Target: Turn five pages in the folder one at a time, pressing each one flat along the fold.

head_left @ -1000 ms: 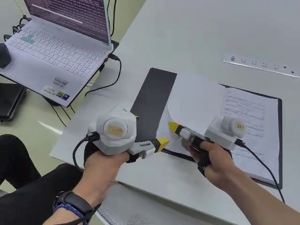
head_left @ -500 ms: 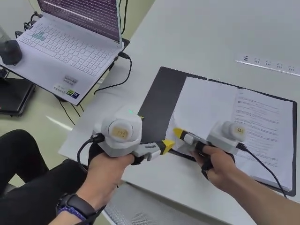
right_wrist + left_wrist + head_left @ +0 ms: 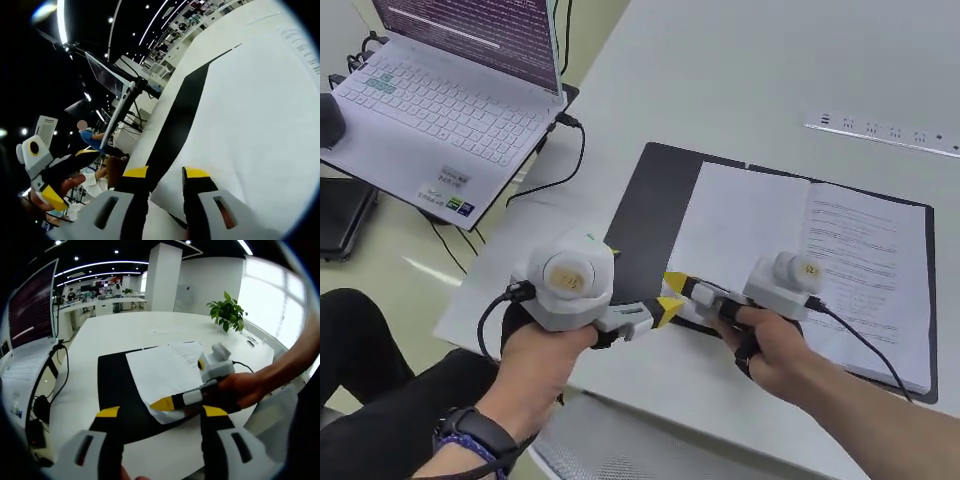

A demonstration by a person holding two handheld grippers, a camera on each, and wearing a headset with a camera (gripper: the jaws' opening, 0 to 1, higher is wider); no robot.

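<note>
The black folder lies open on the white table. A blank white turned page lies across its left half, and a printed page lies on the right. My right gripper sits low at the turned page's near corner. In the right gripper view its jaws stand a narrow gap apart, with the page's edge and the black cover between them. My left gripper hovers just left of it at the folder's near edge. Its jaws are wide open and hold nothing.
An open laptop stands at the far left, with a cable trailing toward the folder. A power strip is set in the table behind the folder. The table's near edge runs close under both hands.
A second ago the right gripper held the page lifted and curled. The page now lies down over the left side, and the right gripper has moved left and lower. The left gripper barely moved.
</note>
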